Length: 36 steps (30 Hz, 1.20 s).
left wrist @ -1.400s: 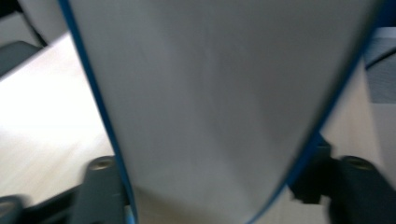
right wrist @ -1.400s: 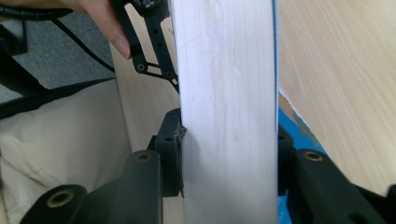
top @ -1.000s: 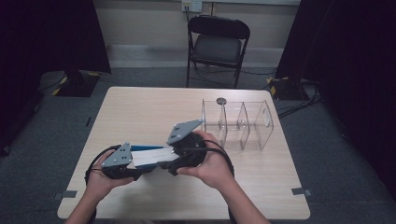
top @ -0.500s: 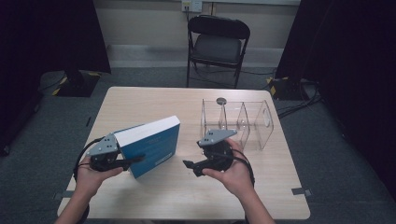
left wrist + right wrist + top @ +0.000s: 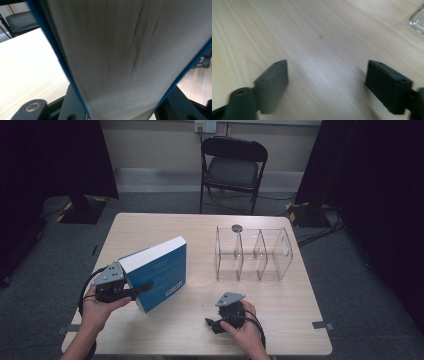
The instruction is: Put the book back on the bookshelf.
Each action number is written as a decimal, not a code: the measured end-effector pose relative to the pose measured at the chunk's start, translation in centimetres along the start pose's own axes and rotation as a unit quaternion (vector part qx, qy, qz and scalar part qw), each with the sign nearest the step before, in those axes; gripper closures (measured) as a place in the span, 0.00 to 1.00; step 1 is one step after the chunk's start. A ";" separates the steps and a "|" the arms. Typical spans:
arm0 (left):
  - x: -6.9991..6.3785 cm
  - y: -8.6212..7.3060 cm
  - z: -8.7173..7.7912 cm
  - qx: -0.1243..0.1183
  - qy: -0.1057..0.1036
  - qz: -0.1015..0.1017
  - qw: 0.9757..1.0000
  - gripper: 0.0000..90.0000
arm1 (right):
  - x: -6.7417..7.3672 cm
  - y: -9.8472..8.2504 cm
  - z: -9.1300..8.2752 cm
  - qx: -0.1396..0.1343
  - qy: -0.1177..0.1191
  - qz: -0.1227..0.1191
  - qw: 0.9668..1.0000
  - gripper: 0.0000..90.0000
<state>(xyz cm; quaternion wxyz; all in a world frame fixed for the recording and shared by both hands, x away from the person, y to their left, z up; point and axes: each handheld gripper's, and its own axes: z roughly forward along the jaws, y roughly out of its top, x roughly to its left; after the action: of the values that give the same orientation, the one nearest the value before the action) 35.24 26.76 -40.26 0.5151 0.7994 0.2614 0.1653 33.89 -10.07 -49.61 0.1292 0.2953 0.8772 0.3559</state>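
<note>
A thick book with a blue cover (image 5: 161,270) stands tilted on edge on the left half of the wooden table (image 5: 295,315). My left gripper (image 5: 141,289) is shut on its lower left corner. In the left gripper view the pale page edges (image 5: 125,50) run up between the two black jaws of that gripper (image 5: 122,102). My right gripper (image 5: 212,324) lies low over the table near the front edge, right of the book and apart from it. Its jaws (image 5: 325,85) have just been opening and stand wide, with bare wood between them.
A clear plastic organizer (image 5: 252,252) with several upright compartments stands at the right back of the table; its corner (image 5: 418,21) shows in the right gripper view. A small dark round thing (image 5: 237,227) lies just behind it. A black folding chair (image 5: 232,165) stands beyond the table.
The right gripper left the book, moved right and sank toward the front of the table, its jaws widening. The left gripper tipped the book up on edge and kept hold of it.
</note>
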 end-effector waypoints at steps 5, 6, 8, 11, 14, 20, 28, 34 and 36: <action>-0.1 0.0 -0.1 0.000 0.013 -0.001 1.000 0.66 | -0.3 -0.6 0.1 -0.026 -0.007 0.012 1.000 0.17; -0.1 0.0 -0.1 0.000 0.013 -0.001 1.000 0.66 | -0.3 -0.6 0.1 -0.026 -0.007 0.012 1.000 0.17; -0.1 0.0 -0.1 0.000 0.023 -0.001 1.000 0.66 | -0.3 -0.6 0.1 -0.026 -0.007 0.011 1.000 0.17; 0.0 -0.1 -0.2 -0.001 0.023 -0.003 1.000 0.66 | -0.2 -0.6 0.1 -0.026 -0.006 0.013 1.000 0.17; -0.1 -0.2 -0.1 -0.009 0.024 -0.006 1.000 0.65 | -0.3 -0.6 0.1 -0.026 -0.006 0.012 1.000 0.17; -0.2 -0.4 -0.1 -0.020 0.042 -0.001 0.999 0.63 | -0.3 -0.6 0.1 -0.026 -0.005 0.013 1.000 0.17; -0.4 -0.1 -0.1 -0.056 0.043 0.003 0.998 0.61 | -0.3 -0.6 0.1 -0.026 -0.005 0.013 1.000 0.17; -0.4 0.7 -0.7 -0.066 0.043 0.001 0.997 0.60 | -0.3 -0.6 0.1 -0.026 -0.005 0.012 1.000 0.17; -0.3 0.8 -0.8 -0.062 0.043 0.000 0.997 0.60 | -0.3 -0.6 0.1 -0.026 -0.005 0.012 1.000 0.17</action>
<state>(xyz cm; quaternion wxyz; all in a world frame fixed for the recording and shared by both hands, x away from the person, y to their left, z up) 34.76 26.86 -39.16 0.5521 0.7581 0.2726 0.2150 33.87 -10.53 -50.10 0.1371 0.3046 0.8632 0.3786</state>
